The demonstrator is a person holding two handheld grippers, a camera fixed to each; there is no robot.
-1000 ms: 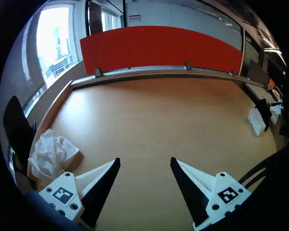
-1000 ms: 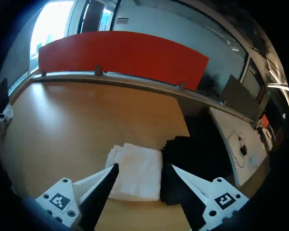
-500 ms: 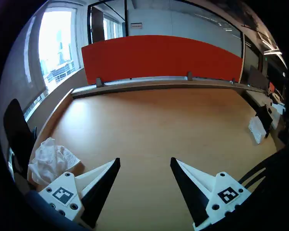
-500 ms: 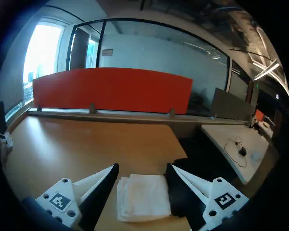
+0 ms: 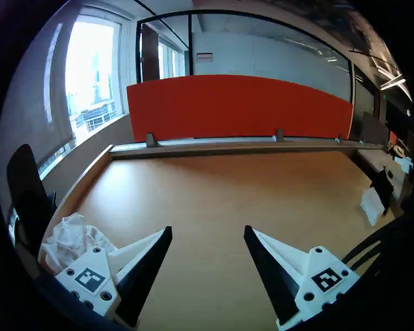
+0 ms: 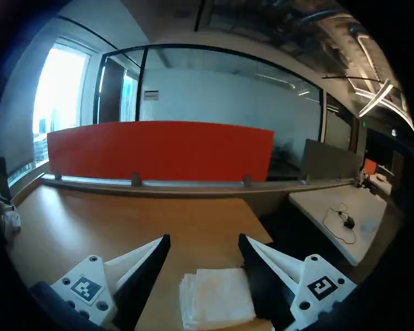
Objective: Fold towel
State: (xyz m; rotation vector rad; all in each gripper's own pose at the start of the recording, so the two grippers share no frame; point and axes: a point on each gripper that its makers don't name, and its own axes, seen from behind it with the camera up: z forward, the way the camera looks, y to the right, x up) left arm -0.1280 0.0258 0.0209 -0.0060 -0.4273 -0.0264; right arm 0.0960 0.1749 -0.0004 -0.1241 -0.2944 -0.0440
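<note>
Towel [image 6: 221,298] folded in a neat white stack, flat on the big brown table [image 6: 124,220], close to its right edge. Looks finished and put aside there, out of the way. Long red wall [image 6: 157,149] along the table's far side. Crumpled white cloth [image 5: 69,243] by the left edge, maybe waiting its turn; partly hidden, so hard to tell what kind. Right claw [image 6: 204,270] wide apart, empty, just above the stack. Left claw [image 5: 207,265] wide apart too, empty, over bare wood.
</note>
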